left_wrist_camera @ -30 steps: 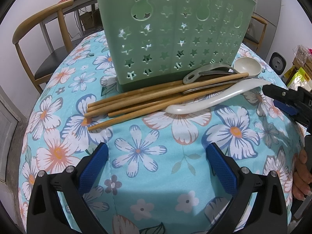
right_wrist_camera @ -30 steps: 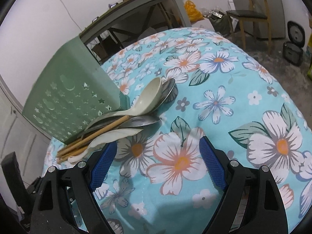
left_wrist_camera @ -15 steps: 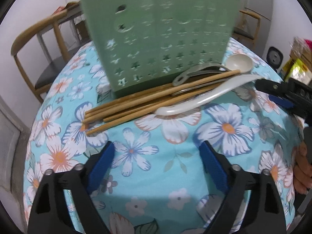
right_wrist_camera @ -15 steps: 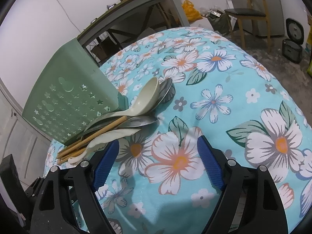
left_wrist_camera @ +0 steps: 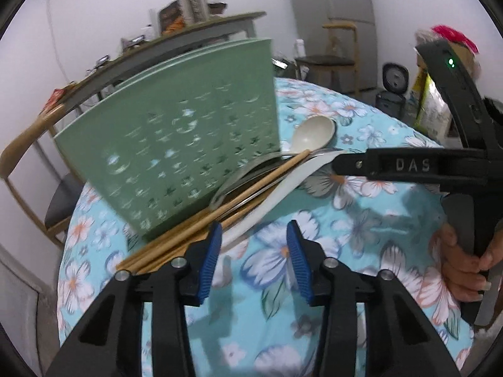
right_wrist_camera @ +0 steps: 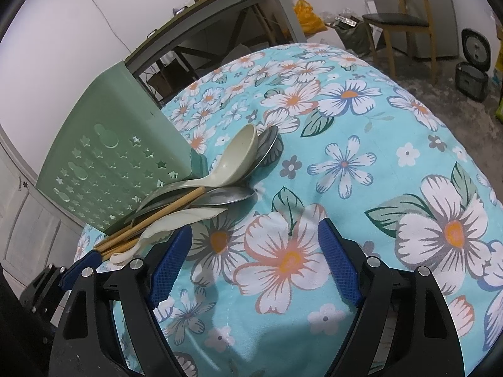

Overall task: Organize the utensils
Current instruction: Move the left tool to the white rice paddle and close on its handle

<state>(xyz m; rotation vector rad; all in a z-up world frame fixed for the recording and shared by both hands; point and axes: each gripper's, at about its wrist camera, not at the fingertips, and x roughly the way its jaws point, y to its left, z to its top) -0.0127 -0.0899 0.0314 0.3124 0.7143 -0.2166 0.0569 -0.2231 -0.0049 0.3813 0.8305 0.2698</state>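
- Since the earlier frame, left gripper [left_wrist_camera: 254, 251] had swung right toward the utensil pile, jaws closing on nothing.
- Left view alone showed a hand [left_wrist_camera: 465, 264].
- Green holder [right_wrist_camera: 107, 169] stood left; chopsticks [right_wrist_camera: 163, 213] and spoons [right_wrist_camera: 232, 160] lay against it.
- Right gripper [right_wrist_camera: 254, 260] hovered wide open, empty, over the floral tablecloth [right_wrist_camera: 393, 163].

Home dining room: floral tablecloth [right_wrist_camera: 361, 144], wooden chair [right_wrist_camera: 405, 28], rice cooker [right_wrist_camera: 475, 47].

The green utensil holder [left_wrist_camera: 176, 144] is smeared by motion in the left wrist view, its star cutouts unreadable. The chopsticks' [left_wrist_camera: 201, 229] near ends vanish behind the left tongs [left_wrist_camera: 254, 260]. Shelf clutter [left_wrist_camera: 185, 9] is too blurred to name.
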